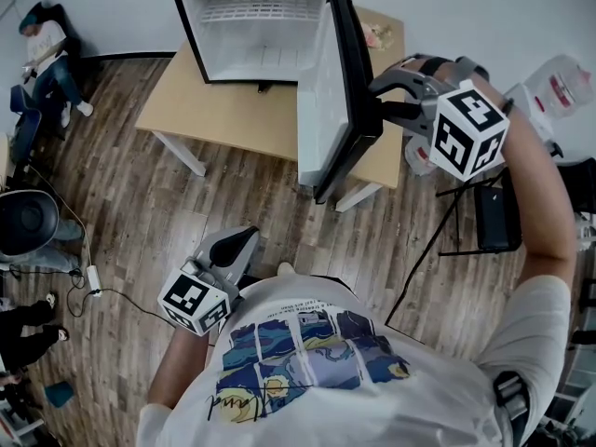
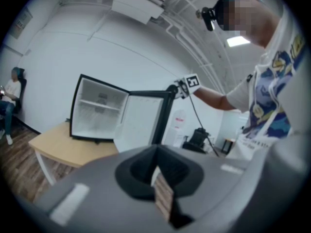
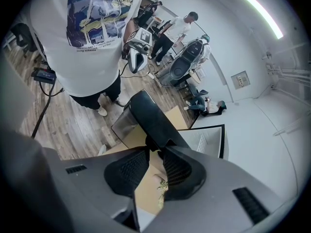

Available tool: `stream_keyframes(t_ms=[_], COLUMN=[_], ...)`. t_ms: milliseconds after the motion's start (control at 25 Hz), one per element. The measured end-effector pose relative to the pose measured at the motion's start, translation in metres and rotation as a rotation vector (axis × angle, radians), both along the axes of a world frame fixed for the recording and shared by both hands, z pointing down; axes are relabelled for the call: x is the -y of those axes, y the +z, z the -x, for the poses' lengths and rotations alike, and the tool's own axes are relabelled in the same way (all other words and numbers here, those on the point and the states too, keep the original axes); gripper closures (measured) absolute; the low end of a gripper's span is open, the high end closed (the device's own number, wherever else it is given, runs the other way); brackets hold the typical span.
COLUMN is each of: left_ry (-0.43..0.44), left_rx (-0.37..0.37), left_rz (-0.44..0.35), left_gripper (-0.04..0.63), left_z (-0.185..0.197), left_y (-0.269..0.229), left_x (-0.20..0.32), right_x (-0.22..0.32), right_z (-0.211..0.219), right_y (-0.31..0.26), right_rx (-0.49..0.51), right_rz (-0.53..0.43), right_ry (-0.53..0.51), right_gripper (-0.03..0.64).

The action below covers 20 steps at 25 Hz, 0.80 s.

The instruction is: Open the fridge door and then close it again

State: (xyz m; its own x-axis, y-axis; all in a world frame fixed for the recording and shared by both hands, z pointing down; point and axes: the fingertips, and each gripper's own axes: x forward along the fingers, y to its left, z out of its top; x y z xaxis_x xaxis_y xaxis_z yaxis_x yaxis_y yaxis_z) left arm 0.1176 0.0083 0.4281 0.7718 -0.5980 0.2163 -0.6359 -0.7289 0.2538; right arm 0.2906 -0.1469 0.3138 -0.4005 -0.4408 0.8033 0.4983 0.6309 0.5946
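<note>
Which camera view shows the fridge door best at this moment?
The head view: the open fridge door shows whole, white inner face and black edge, with the right gripper at its edge. The left gripper view shows it small and far off. The right gripper view shows only its black edge between the jaws.

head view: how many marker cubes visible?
2. One cube sits on the left gripper, low by the person's chest. The other is on the right gripper, at the edge of the open fridge door. None appear hidden.
</note>
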Motion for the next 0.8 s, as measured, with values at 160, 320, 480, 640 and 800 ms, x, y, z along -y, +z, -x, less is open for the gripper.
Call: stream_keyframes(t_ms=[160, 320, 480, 640, 800], left_ry=[0.003, 0.0, -0.006, -0.011, -0.02], left_rx=[-0.004, -0.004, -0.004, -0.006, -0.01], left_rz=[0.002, 0.0, -0.004, -0.012, -0.01], left_gripper=[0.586, 0.588, 0.588, 0.588, 0.587], left_z=[-0.003, -0.004, 0.003, 0.012, 0.023], left_y=[0.0, 0.001, 0.0, 0.001, 0.0], left_x=[0.0, 0.002, 0.004, 0.01, 0.016], right_x=[-0.002, -0.002, -0.003, -0.001, 0.003], right_z=[0.001, 0.003, 0.014, 0.027, 0.041], right_y=[-0.001, -0.001, -0.002, -0.003, -0.001], right_rx=[0.006, 0.009, 0.014, 0.025, 0.029], right_rz=[0.007, 0.019, 0.038, 0.054, 0.065], right_ry=[-0.003, -0.006, -0.005, -0.012, -0.03], right_gripper=[0.551, 0.552, 0.552, 0.552, 0.552])
